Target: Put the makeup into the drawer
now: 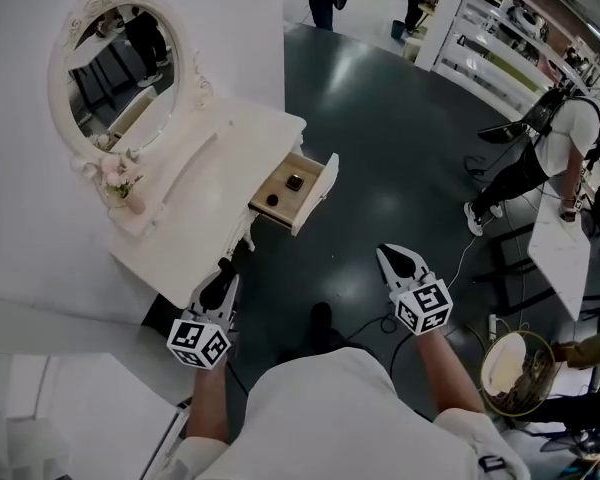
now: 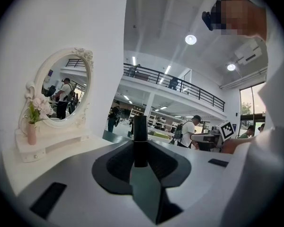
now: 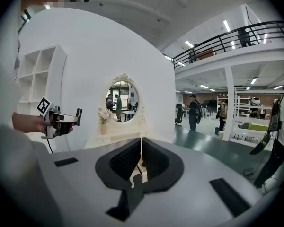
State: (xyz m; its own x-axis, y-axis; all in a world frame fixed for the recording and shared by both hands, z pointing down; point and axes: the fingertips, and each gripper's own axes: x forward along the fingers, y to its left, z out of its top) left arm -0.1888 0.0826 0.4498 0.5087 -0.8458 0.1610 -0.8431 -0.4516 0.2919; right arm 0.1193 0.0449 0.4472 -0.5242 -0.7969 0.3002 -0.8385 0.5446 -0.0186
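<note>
A white vanity table [image 1: 195, 218] with an oval mirror [image 1: 115, 68] stands at the upper left. Its drawer [image 1: 315, 200] is pulled out, with two small dark makeup items [image 1: 294, 181] inside. My left gripper [image 1: 220, 276] hovers over the table's near corner, short of the drawer. It is shut on a black makeup tube [image 2: 140, 131], which stands upright between the jaws of the left gripper [image 2: 140, 148]. My right gripper [image 1: 388, 256] hangs over the dark floor to the right of the drawer. The right gripper [image 3: 141, 148] has its jaws together with nothing between them.
A small vase of pink flowers [image 1: 120, 183] stands on the shelf under the mirror. A person with a backpack [image 1: 550, 148] bends beside a white table [image 1: 560, 238] at the right. A round wire basket [image 1: 515, 368] and cables lie on the floor at the lower right.
</note>
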